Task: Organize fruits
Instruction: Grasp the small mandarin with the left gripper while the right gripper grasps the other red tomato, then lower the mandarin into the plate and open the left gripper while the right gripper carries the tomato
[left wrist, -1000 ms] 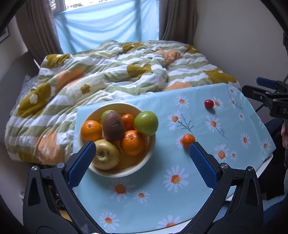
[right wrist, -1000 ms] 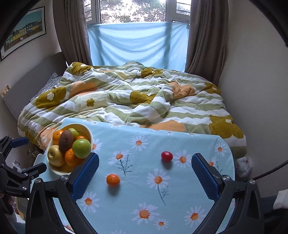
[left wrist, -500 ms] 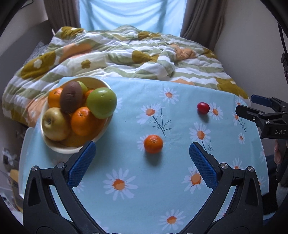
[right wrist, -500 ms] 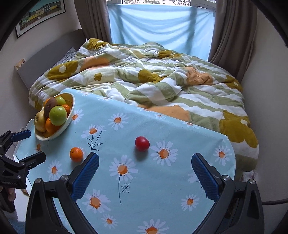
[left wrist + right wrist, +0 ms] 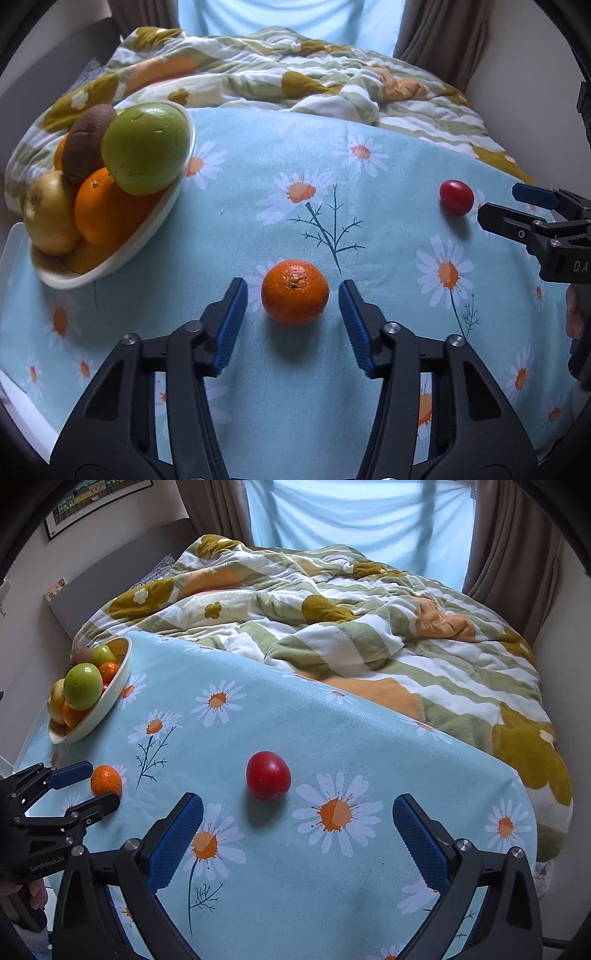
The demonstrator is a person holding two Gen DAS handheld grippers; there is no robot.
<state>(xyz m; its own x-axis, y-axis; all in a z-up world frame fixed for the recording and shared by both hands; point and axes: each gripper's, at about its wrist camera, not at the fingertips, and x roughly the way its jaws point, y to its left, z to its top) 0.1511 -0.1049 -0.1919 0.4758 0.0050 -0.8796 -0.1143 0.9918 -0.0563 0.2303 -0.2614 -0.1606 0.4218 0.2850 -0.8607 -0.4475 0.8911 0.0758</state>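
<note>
A small orange (image 5: 294, 297) lies on the blue daisy tablecloth (image 5: 369, 166), right between the fingers of my open left gripper (image 5: 292, 301), which do not touch it. It also shows in the right wrist view (image 5: 106, 780). A small red fruit (image 5: 268, 780) lies just ahead of my open, empty right gripper (image 5: 297, 821); it shows in the left wrist view (image 5: 456, 197) too. A cream bowl (image 5: 155, 225) at the table's left holds a green apple (image 5: 144, 147), a kiwi (image 5: 86, 142), oranges and a yellow apple.
A bed with a green, white and orange flowered duvet (image 5: 332, 602) lies beyond the table's far edge. Curtains (image 5: 517, 535) and a window stand behind it. Walls close in on both sides.
My left gripper has swung right, come down to the orange and narrowed around it. My right gripper has moved forward and lower toward the red fruit.
</note>
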